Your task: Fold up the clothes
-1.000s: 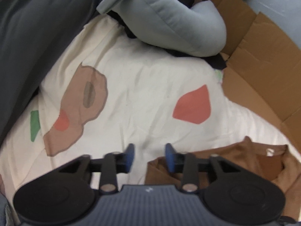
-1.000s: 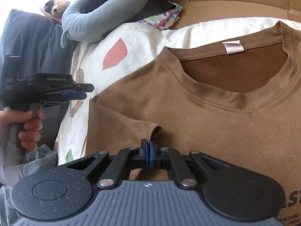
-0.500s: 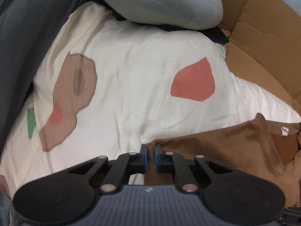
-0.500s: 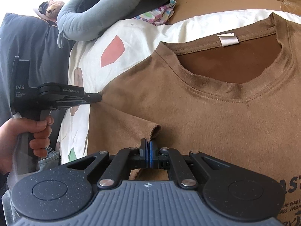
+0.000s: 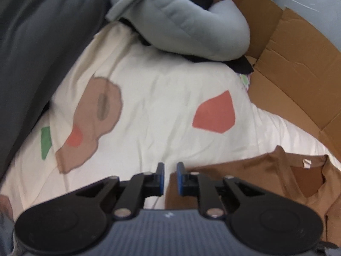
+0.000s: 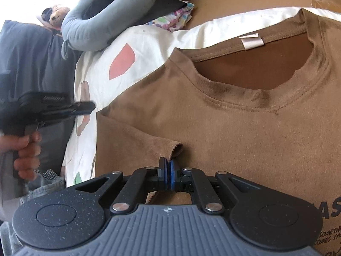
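A brown T-shirt lies face up on a cream bedspread, its left sleeve folded in over the chest. It also shows in the left wrist view. My right gripper is shut, its tips at the folded sleeve's cuff; I cannot tell whether cloth is pinched. My left gripper is open by a narrow gap and empty, hovering just above the shirt's folded left edge. It shows from the side in the right wrist view.
The cream bedspread has coloured patches. A grey-blue curved pillow lies at the far end over dark clothes. Cardboard lines the right side. A dark blanket lies on the left.
The left gripper closed to a near-shut gap at the shirt's edge, then opened slightly and lifted back a little. The right gripper stayed shut at the sleeve cuff.
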